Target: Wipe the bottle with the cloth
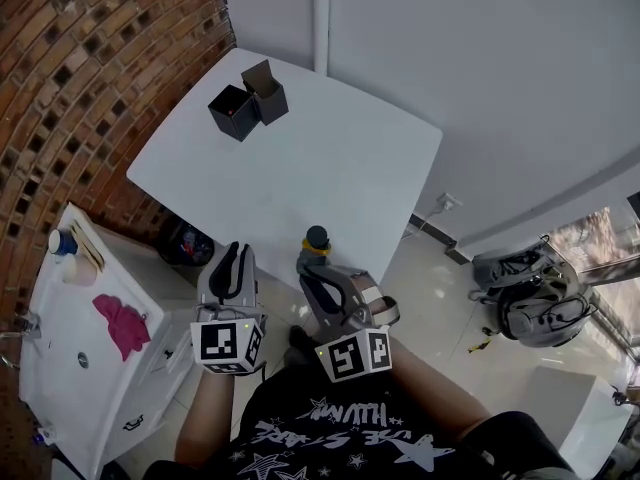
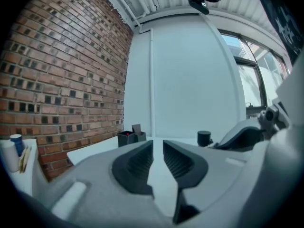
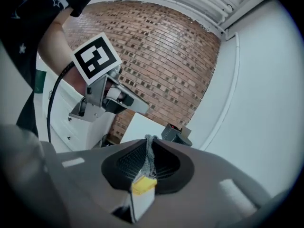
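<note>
On the white table (image 1: 330,158), mid-frame, the bottle (image 1: 317,240) stands unheld. My right claw (image 3: 149,140) pinches the cloth (image 3: 150,155). My left claw (image 2: 157,145) is barely apart and empty, so I judge the wiping not yet begun.

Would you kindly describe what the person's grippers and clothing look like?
The left gripper and right gripper have grey moulded bodies with black ribbed pads. Each carries a white cube with black square markers. The person wears a black T-shirt printed with white stars.
</note>
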Available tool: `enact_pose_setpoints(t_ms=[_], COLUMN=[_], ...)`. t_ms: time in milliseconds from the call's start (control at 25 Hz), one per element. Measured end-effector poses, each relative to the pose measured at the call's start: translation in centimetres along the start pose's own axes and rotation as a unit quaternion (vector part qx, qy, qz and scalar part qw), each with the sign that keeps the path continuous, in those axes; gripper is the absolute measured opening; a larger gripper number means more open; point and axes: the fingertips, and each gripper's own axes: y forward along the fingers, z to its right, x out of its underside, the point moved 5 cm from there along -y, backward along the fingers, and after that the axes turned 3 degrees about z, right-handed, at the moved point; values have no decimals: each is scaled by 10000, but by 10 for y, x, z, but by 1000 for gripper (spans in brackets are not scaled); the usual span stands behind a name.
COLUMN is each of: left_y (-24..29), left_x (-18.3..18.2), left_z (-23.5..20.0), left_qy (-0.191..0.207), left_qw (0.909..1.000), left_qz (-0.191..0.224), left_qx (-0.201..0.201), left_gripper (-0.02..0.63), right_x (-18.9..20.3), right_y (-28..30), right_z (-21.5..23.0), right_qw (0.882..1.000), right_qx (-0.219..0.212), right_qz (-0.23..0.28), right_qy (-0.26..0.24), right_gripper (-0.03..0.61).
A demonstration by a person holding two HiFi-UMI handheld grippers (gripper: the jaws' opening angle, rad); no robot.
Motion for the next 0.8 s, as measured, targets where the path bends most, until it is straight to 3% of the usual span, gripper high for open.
enact_pose_setpoints(t_ms=[320,800], left_y=[-3,-8], left_x=[2,11], left_z=[-1,-11], left_qy=[-73,-74], left_qw=[9999,9997], left_qz=[-106,-214], left_qx=[23,47], left_gripper=[66,66], right_x=[6,35], right_y=[23,35], right_z=[-9,-33], right_qw=[9985,9973], right_qx=[422,96], right_qz=[-301,-730], right_qy=[-166,61], right_gripper=[40,40])
